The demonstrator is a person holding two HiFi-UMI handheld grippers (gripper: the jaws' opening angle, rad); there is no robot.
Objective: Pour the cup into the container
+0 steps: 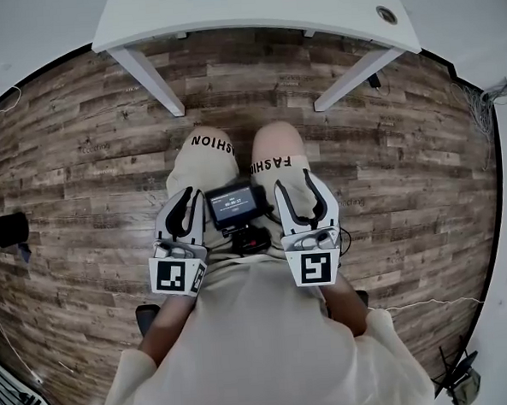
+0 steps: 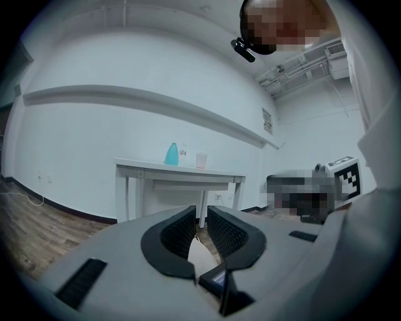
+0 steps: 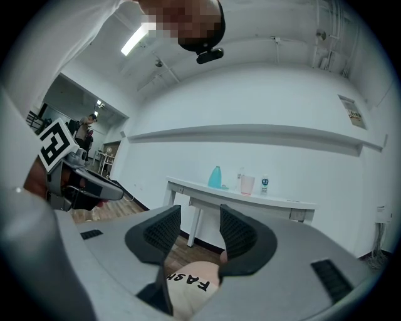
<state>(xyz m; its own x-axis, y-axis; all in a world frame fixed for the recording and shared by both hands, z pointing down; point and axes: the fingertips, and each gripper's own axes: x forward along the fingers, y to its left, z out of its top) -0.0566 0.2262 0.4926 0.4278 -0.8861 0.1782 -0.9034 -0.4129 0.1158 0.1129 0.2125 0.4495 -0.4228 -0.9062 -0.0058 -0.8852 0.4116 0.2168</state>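
Left gripper (image 1: 191, 205) and right gripper (image 1: 298, 195) sit at the lap, jaws partly apart and empty; the cup (image 3: 247, 185) stands upright on the table (image 3: 276, 202) well ahead, just right of the blue container (image 3: 215, 177) and apparently nearer the right gripper's line.

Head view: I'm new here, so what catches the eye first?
Two marker-cube grippers sit over the person's lap, the left gripper and right gripper, both open and empty, a small screen between them. The white table stands ahead, bearing a pink cup and a teal bottle.
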